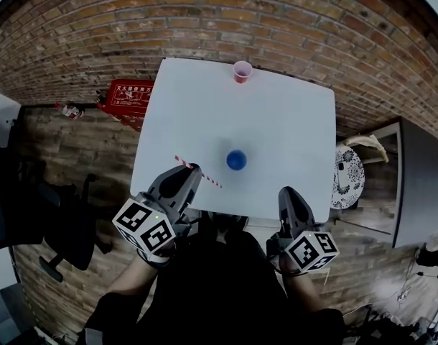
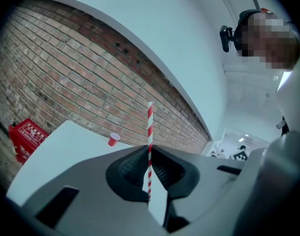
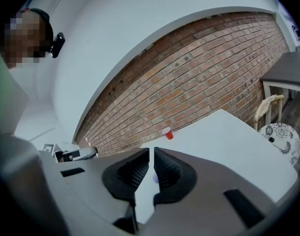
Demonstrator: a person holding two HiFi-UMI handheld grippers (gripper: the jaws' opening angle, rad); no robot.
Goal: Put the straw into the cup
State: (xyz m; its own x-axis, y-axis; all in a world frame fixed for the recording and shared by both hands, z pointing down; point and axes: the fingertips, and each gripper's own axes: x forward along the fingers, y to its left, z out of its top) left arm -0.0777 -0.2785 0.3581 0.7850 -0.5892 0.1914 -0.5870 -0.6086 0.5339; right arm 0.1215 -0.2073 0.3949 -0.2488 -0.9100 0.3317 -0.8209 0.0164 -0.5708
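Head view looks down on a white table that stands by a brick wall. The left gripper is over the near edge of the table, close to the near left corner. It holds a red and white straw. The straw pokes out on both sides of the tips and lies slanted over the table top.

Left gripper view shows the left gripper with its jaws squeezed on the straw. Here the straw stands straight up between the ribbed pads.

A red cup stands at the far edge of the table, well apart from the straw. It stands upright with its open side up. It looks small in the left gripper view and in the right gripper view.

A blue round thing sits near the middle of the table, a bit closer to the near edge, just past the straw's tip. I cannot tell if it is a cup.

The right gripper is at the near edge by the near right corner. In its own view the right gripper has its jaws almost together, with only a thin slit between them and nothing held.

A red box sits on the floor beside the table's left edge.
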